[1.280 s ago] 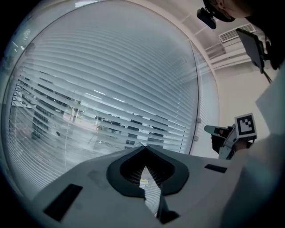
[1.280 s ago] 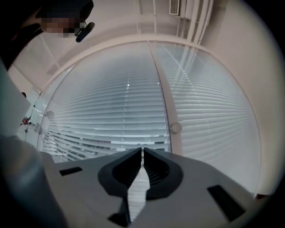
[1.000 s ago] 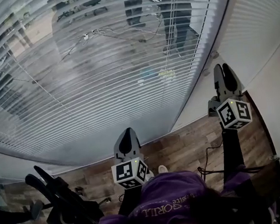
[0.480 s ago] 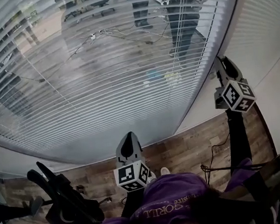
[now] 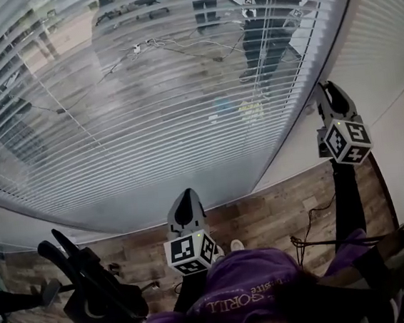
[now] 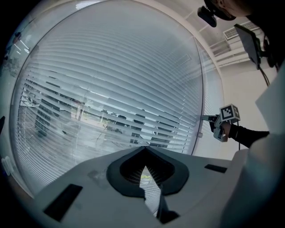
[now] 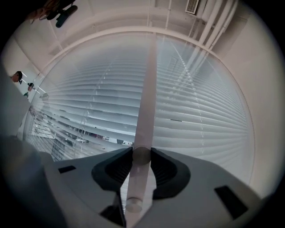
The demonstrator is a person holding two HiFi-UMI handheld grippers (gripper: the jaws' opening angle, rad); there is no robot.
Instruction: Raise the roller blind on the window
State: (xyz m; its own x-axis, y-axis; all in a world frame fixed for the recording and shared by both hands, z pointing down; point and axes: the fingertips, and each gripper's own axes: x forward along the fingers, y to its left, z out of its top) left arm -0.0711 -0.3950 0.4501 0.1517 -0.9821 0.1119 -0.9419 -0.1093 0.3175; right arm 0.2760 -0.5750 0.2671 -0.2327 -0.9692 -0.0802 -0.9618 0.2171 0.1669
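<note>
A slatted blind (image 5: 147,113) hangs fully down over the big window, its slats partly tilted with the street showing through. My right gripper (image 5: 326,88) is held up at the blind's right edge. In the right gripper view a pale round wand (image 7: 144,107) hangs down in front of the blind (image 7: 200,116) and runs between the pads of that gripper (image 7: 141,153). Its jaws have just been closing and both pads touch the wand. My left gripper (image 5: 184,196) points at the lower slats, apart from them, shut and holding nothing (image 6: 143,148).
White wall (image 5: 393,65) borders the window on the right. Below lies a wooden floor (image 5: 279,213) with a black cable (image 5: 310,235). Black frame equipment (image 5: 93,290) stands at the lower left. A person's purple top (image 5: 252,295) fills the bottom edge.
My right gripper has moved up and to the right, from beside the window frame's lower part to the blind's right edge. The left gripper has stayed in place.
</note>
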